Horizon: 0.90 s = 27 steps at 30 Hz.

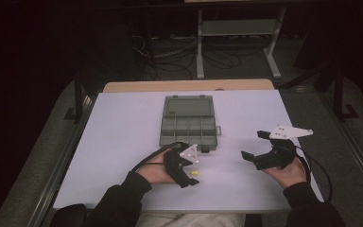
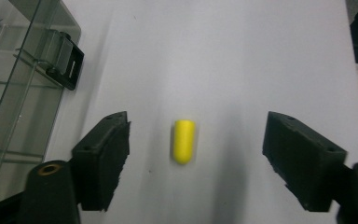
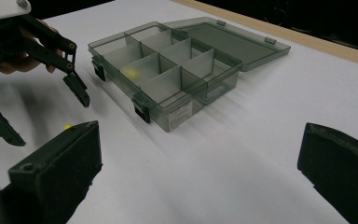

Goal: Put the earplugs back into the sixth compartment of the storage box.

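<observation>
Left gripper (image 1: 189,171) was parked over the near-left part of the white table (image 1: 123,142), jaws spread wide w/ nothing between the pads yet. Right in the gap lay the small yellow capsule-shaped plug (image 2: 184,141), prob foam, flat on the tabletop, roughly centred between the pads in the left gripper view but not touching either one. From up top it sat just in front of the near edge of the organizer box, a bit right of the hand.

Middle of the table: the smoky clear compartment box (image 1: 188,126), lid (image 1: 189,105) flipped open toward the far side, dividers up, black latches (image 2: 65,65) on the near wall. One compartment in the right gripper view had a faint yellow spot (image 3: 130,73), couldn't tell what that was tbh.

Right gripper (image 1: 257,147) hung over the right side, also wide open, holding nothing, well apart from the box.

Imo the step in hand was the grab on the plug. To do it well: drop straight down so both pads straddle it evenly, close across the short width rather than end to end so it doesn't squirt out, and squeeze gently bc it looks squishy. Keep the left jaw off the box latch, which was near that side.
</observation>
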Each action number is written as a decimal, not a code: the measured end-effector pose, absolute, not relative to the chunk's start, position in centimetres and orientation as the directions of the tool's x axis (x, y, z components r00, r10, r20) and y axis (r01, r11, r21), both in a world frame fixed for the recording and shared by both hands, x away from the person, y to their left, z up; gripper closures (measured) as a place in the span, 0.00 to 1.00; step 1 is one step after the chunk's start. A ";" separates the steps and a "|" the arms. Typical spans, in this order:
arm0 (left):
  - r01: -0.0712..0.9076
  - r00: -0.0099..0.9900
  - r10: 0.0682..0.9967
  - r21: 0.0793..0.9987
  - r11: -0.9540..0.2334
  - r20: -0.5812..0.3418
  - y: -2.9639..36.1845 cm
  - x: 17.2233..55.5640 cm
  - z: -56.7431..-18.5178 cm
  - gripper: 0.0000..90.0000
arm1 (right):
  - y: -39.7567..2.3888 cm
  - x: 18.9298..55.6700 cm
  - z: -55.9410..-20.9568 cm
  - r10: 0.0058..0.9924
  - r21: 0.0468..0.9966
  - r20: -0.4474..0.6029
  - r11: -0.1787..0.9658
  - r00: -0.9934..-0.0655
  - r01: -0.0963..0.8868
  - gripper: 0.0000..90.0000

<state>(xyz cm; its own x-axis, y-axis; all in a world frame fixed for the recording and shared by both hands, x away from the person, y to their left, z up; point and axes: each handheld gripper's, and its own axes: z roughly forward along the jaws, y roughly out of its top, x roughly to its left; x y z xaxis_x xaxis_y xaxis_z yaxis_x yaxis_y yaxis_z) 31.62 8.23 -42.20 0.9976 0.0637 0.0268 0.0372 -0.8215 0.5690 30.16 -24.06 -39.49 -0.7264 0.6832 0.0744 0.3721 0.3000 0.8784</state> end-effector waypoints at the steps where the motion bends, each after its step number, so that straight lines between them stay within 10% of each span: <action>1: 0.035 0.998 0.061 0.572 -0.820 0.027 8.2 31.7 -42.2 0.32 | -24.1 30.2 -39.5 0.683 0.878 0.075 0.300 -0.726 0.372 0.00; 17: 0.056 0.998 0.065 0.543 -0.838 -0.003 7.9 32.5 -43.2 0.88 | -24.0 30.2 -39.5 0.682 0.877 0.077 0.301 -0.727 0.374 0.00; 27: 0.013 1.000 0.017 0.519 -0.855 0.003 7.6 31.9 -41.7 0.90 | -24.1 30.2 -39.5 0.682 0.879 0.079 0.297 -0.727 0.374 0.00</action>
<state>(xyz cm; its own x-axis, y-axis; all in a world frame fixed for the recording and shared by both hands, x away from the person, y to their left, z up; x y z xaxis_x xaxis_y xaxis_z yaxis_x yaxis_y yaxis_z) 31.87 7.57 -41.73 0.9999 0.0168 0.0031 0.0128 -0.8546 0.5191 30.15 -24.08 -39.47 -0.7272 0.6818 0.0794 0.3741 0.2967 0.8787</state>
